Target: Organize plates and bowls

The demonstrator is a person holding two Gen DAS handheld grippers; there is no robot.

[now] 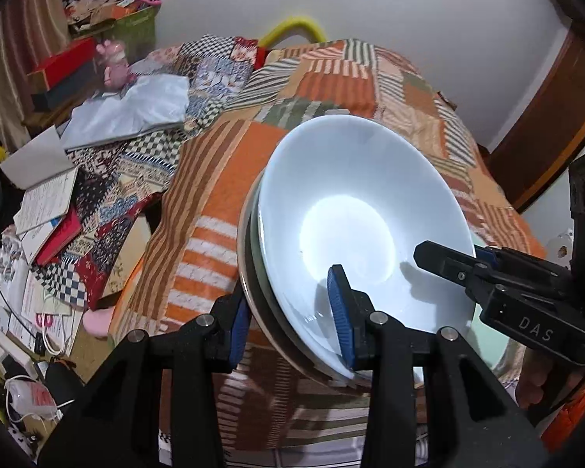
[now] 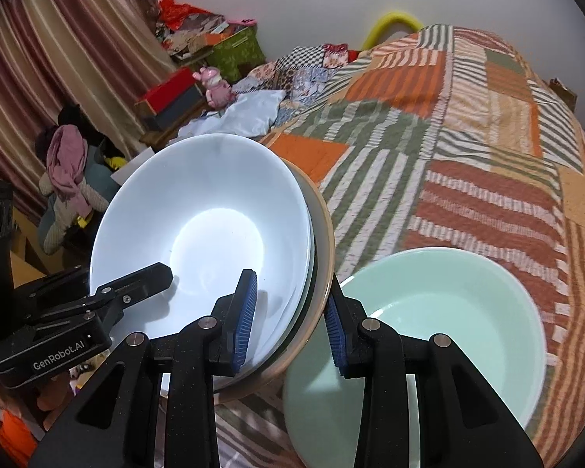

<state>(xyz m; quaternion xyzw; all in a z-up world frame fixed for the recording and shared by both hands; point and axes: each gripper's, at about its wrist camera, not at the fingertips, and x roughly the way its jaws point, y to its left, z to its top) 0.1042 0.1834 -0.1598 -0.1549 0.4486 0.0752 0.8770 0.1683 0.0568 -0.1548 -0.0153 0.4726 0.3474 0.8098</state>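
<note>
Jaws on both grippers are narrowed onto opposite edges of one stack of dishes: the left gripper (image 1: 292, 319) clamps the near-left rim and the right gripper (image 2: 290, 319) clamps the near-right rim, each with one blue pad inside the dish and one outside. The stack is a white bowl (image 1: 362, 210) nested on what look like two or three plates, the outermost a beige plate (image 2: 323, 234), and it appears held tilted just above a bed covered by a patchwork quilt (image 1: 222, 179). A mint-green bowl (image 2: 448, 319) rests on the quilt just beside the stack, on the right gripper's side. The main risk, as a judgement, is slippage: glazed dishes pinched only at the rims can slide against each other, and the tilt could let the white bowl or an inner plate slip out. If the two hands move unevenly, the stack could twist free of one grip. Its lower edge could also knock the mint-green bowl. The soft quilt gives an unsteady landing, and the bed edge is close.
</note>
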